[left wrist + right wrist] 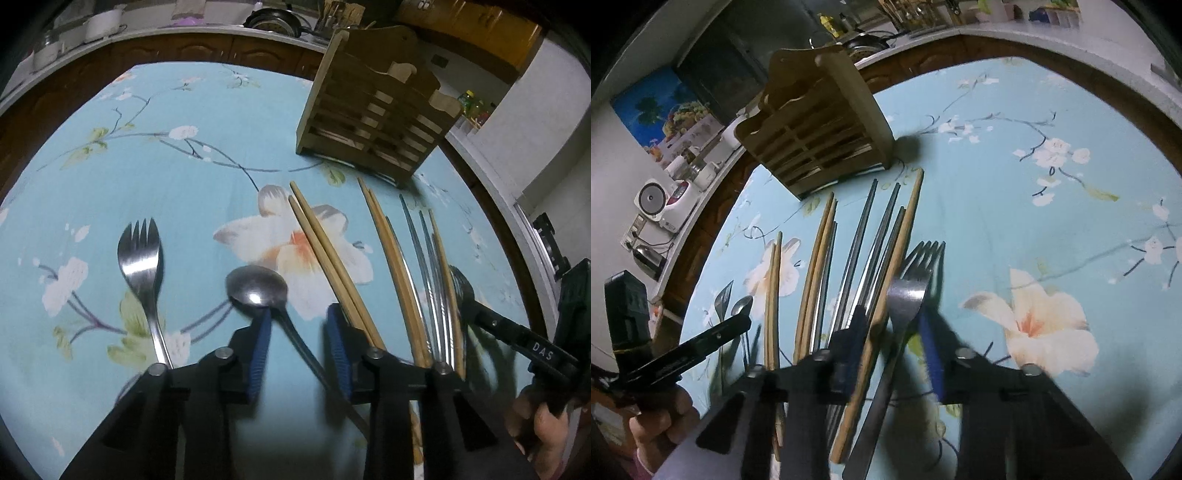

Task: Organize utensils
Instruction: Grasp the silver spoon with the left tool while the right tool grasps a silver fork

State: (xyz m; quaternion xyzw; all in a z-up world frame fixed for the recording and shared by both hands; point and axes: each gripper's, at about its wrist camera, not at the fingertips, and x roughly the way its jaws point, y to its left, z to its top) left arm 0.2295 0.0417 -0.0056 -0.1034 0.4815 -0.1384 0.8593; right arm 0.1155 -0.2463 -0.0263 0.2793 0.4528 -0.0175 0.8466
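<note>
The only readable text is "DAS", in white capitals on the black arm of the right gripper (467, 295), seen at the right edge of the left wrist view. The left gripper (744, 319) bears faint marks on its arm in the right wrist view, too blurred to read. Jars and appliances on the far counter show no legible labels.

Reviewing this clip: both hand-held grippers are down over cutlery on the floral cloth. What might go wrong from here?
1. The left hand-held gripper straddles the steel spoon's thin handle; the blue pads look apart from it, so it may slip or pivot.
2. The right hand-held gripper is around the steel fork, close against a wooden chopstick; it could pinch or drag that too.
3. The slatted wooden utensil holder stands near the chopstick tips.
</note>
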